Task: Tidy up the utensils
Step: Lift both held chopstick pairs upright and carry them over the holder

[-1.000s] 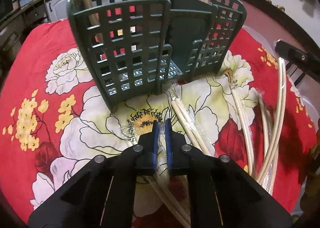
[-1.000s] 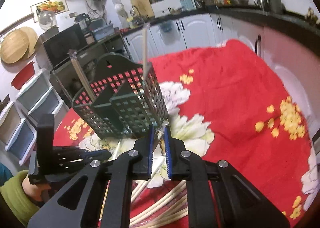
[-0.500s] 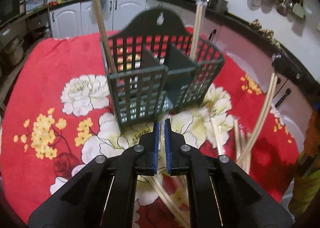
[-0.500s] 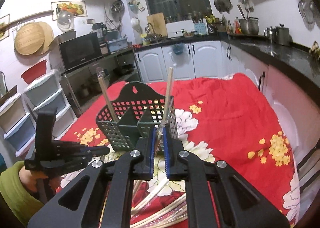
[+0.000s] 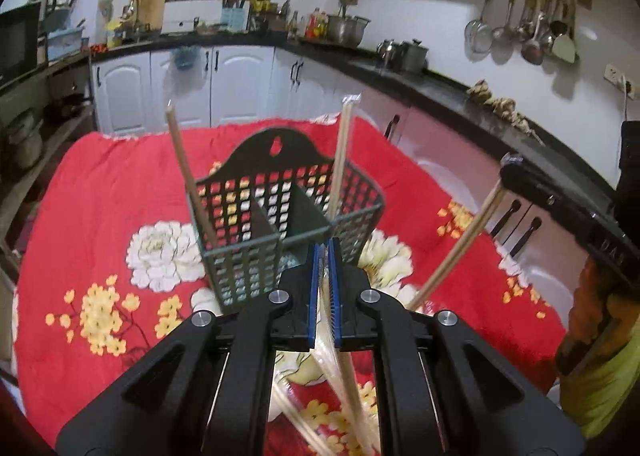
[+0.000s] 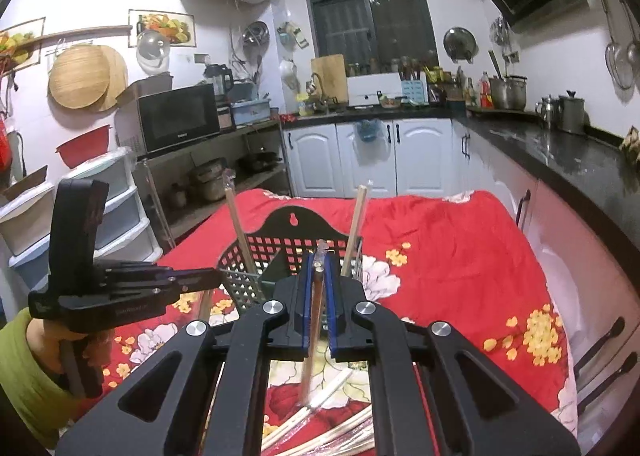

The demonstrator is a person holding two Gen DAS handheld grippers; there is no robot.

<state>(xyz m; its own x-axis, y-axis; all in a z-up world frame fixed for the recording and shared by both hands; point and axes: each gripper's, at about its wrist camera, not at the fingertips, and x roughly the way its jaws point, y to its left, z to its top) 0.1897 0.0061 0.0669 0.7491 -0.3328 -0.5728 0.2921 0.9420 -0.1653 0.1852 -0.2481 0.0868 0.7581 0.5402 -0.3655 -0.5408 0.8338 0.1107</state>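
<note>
A dark green slotted utensil holder point(image 5: 280, 212) stands on the red floral tablecloth, with two wrapped chopstick pairs upright in it, one left point(image 5: 188, 180) and one right point(image 5: 340, 160). My left gripper point(image 5: 325, 256) is shut on a plastic-wrapped chopstick pair point(image 5: 344, 368), lifted in front of the holder. My right gripper point(image 6: 318, 268) is shut on another wrapped chopstick pair point(image 6: 314, 324), raised near the holder point(image 6: 280, 252). That pair also shows in the left wrist view point(image 5: 460, 248), slanting at the right. Several wrapped pairs point(image 6: 332, 420) lie on the cloth below.
The table with the red floral cloth point(image 5: 100, 196) has cabinets and a black counter point(image 5: 460, 96) close behind and to the right. My left gripper shows at the left in the right wrist view point(image 6: 132, 288). Shelves with a microwave point(image 6: 176, 120) stand to the left.
Both grippers have risen from the cloth with their wrapped chopstick pairs, and the views have tilted up from the table toward the kitchen. The holder now sits lower and farther in both views.
</note>
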